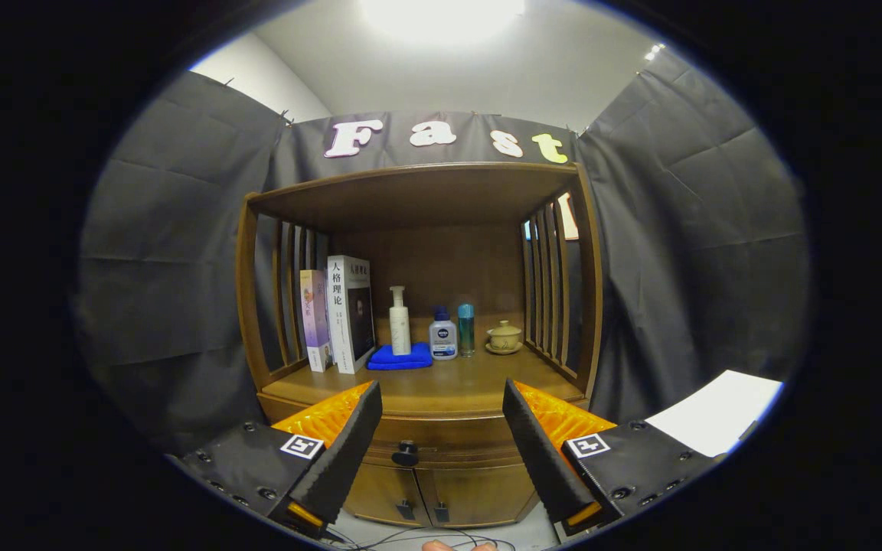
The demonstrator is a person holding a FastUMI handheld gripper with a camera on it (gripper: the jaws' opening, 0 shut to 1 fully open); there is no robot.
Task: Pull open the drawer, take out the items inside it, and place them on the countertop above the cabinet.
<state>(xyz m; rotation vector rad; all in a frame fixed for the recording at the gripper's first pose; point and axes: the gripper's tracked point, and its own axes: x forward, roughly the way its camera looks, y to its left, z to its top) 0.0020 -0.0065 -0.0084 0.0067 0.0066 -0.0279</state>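
A wooden cabinet (pixel 418 199) stands ahead against the booth wall. Its drawer (pixel 445 436) sits shut under the countertop (pixel 441 383), with a dark round knob (pixel 405 453) on its front. My gripper (pixel 441 398) is open, held back from the cabinet, and nothing lies between its fingers. The knob shows low in the gap, nearer the left finger (pixel 349 451). On the countertop stand two books (pixel 340 312), a white pump bottle (pixel 400 321) on a blue cloth (pixel 401 357), a small white bottle (pixel 442 335), a teal bottle (pixel 466 329) and a lidded cup on a saucer (pixel 504 337).
Two small cabinet doors (pixel 441 493) with dark handles sit below the drawer. Slatted wooden sides and a top shelf enclose the countertop. A white sheet (pixel 717 409) lies to the right. Thin cables and a fingertip (pixel 449 545) show at the floor below.
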